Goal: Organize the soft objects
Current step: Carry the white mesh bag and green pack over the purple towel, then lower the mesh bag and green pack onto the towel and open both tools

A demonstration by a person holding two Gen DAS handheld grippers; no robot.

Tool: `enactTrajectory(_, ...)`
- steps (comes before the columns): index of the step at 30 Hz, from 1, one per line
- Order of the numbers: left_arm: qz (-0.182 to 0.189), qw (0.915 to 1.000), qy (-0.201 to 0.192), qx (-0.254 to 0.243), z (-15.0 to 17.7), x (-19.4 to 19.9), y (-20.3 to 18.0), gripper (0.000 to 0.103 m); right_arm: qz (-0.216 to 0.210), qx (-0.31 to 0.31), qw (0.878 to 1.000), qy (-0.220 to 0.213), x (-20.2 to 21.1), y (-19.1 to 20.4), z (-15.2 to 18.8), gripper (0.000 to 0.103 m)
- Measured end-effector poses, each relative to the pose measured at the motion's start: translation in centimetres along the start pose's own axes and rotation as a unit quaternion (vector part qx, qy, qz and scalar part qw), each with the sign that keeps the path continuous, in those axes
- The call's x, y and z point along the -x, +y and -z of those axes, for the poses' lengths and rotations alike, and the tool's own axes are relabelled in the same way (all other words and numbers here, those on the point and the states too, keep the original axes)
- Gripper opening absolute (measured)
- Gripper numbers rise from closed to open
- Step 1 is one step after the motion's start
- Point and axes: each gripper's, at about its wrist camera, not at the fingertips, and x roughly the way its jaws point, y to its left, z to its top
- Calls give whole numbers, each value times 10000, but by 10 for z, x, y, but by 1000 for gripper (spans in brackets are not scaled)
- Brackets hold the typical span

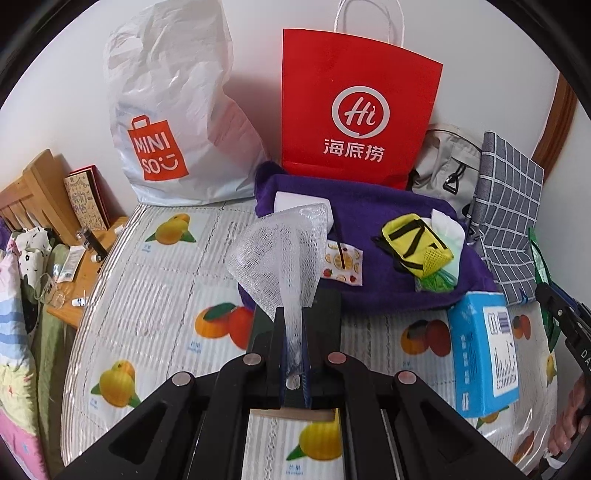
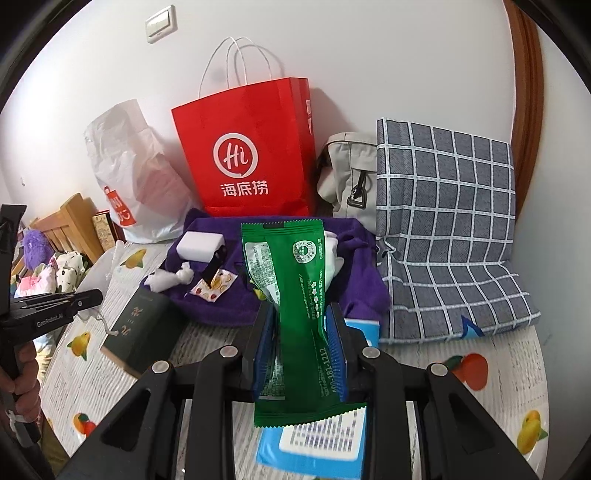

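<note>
Landmark: red paper bag point(image 1: 360, 107), upright against the white wall point(image 1: 461, 33). Left of it, white MINISO plastic bag point(image 1: 166, 110), also at the wall. Right of it, beige backpack point(image 2: 347, 177), then grey checked cushion point(image 2: 443, 221) leaning on the wall. Far left of it, wooden headboard point(image 1: 33, 192) and a book point(image 1: 86, 203). Above-left, wall switch point(image 2: 160, 24). In front, fruit-print mat point(image 1: 147, 266).

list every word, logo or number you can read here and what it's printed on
"MINISO": white plastic bag, orange logo.
"Hi" and "海底捞": red paper bag.
"400-181-1212": green packet in the right claw.
"GenRobot.AI": side of the left claw.
Too small or blurred: blue box label, dark green box gold characters, fruit mat captions, rest of the packet.
</note>
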Motion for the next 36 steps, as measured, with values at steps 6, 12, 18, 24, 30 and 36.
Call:
enactTrajectory(6,2,10000,2,9,-15,-14,1,7,5,-7,10000,11,-20,-2,-12,29)
enactTrajectory(12,16,9999,-1,116,-31,-28,5,7,29,2,10000,60,-41,-7,-24,29)
enactTrajectory(18,30,9999,-7,161,-49,-45,6,7,25,6,10000,69,-57,-11,-38,29)
enactTrajectory(24,24,9999,13,150,-64,-64,5,7,6,29,10000,31,-71,-11,-53,29)
enactTrajectory(30,62,9998,86,181,-74,-83,7,7,-15,3,10000,48,-92,-13,-64,29)
enactTrajectory(36,201,9992,103,317,-80,-100,9,7,-44,78,9998,172,-111,-14,-64,29)
